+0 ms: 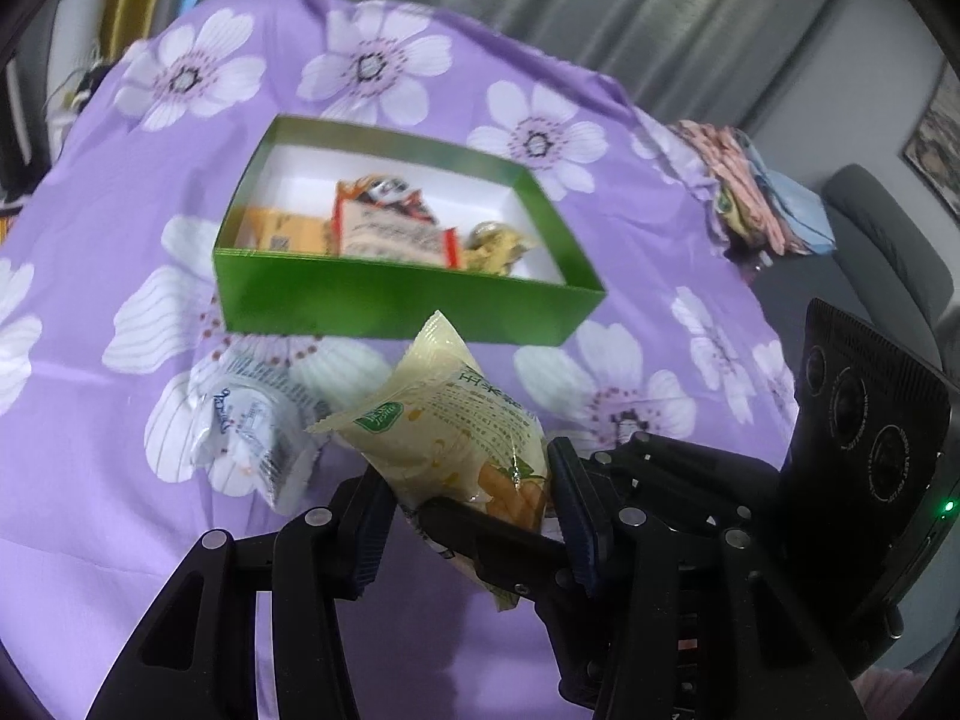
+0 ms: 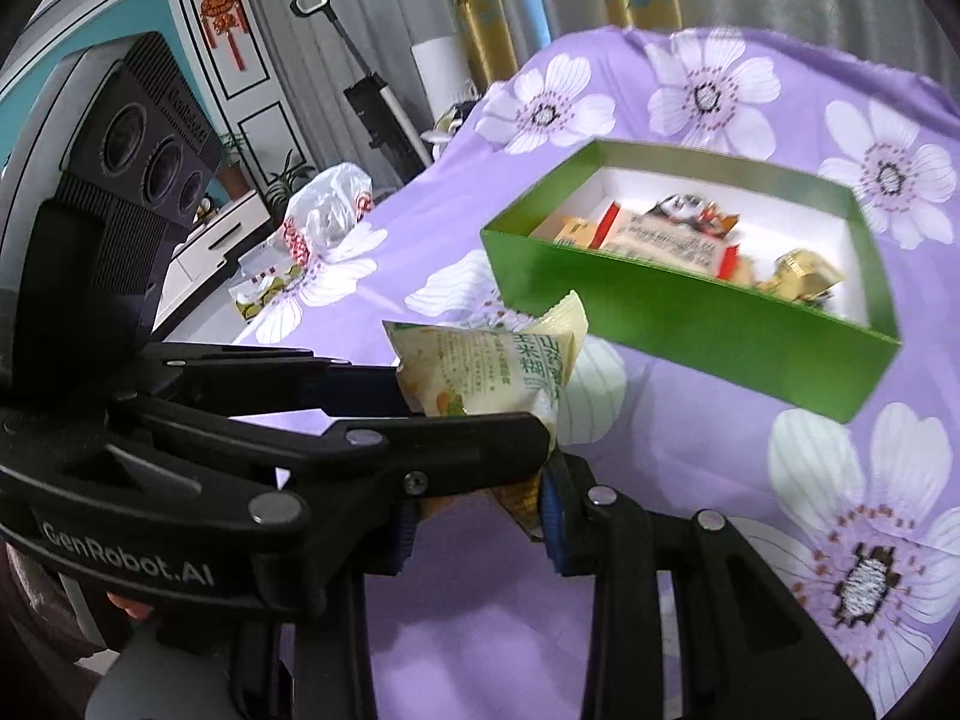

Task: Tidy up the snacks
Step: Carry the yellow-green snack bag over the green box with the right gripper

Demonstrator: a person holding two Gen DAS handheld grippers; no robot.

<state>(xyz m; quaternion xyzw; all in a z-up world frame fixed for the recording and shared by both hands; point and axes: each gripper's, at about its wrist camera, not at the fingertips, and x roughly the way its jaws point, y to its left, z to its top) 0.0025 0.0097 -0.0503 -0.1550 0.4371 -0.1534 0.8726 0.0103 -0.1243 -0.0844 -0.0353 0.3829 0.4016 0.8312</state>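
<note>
Left wrist view: both grippers, left gripper [image 1: 468, 498] and right gripper [image 2: 480, 516], clamp the yellow snack packet [image 1: 444, 420], long axis pointing at the green box [image 1: 408, 300]; purple cloth [image 1: 660, 324] lies open around.

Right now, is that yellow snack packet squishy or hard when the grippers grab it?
Probably squishy: the yellow snack packet looks puffed like a pillow, and its end crumples between the fingers. It is likely light, since it sticks out unsupported without sagging. The shiny wrapper may be slippery.

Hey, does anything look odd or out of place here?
Yes: both the left gripper and right gripper pinch one yellow snack packet, crumpling it. A white packet lies outside the green box.
</note>
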